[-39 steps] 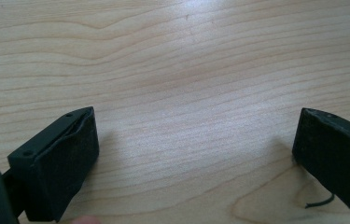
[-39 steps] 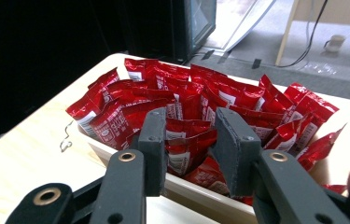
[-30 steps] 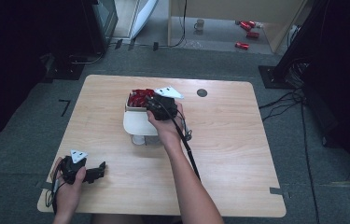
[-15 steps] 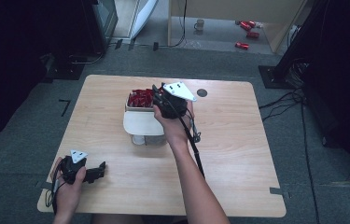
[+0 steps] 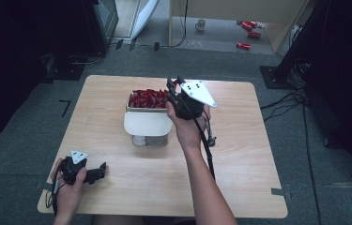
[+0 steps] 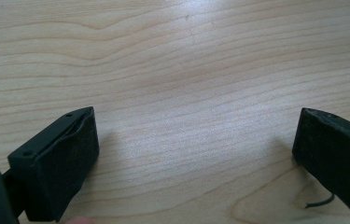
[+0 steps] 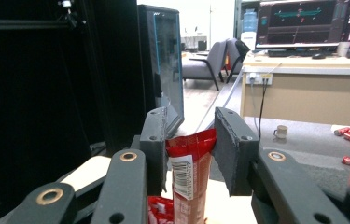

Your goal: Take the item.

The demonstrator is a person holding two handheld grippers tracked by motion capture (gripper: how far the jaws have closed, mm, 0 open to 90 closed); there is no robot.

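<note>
- Wooden table point(image 5: 239, 168) stands on grey floor; a monitor's text on the desk behind is too small to read.
- Right gripper point(image 7: 189, 140), raised beside the white box point(image 5: 148, 123) of red packets, clamps a red sachet point(image 7: 189, 172); its barcode label shows, digits unreadable.
- Left gripper point(image 6: 196, 149) rests on the table, jaws wide apart.

Through the left gripper view I look down along my left tool point(image 6: 196, 154) at the pale wooden table point(image 6: 182, 70), its grain running across in long wavy lines. The two black jaws stand wide apart, one at each lower corner, with nothing but bare wood between them. A thin dark wire end point(image 6: 319, 203) curls just beside the right-hand jaw.
</note>
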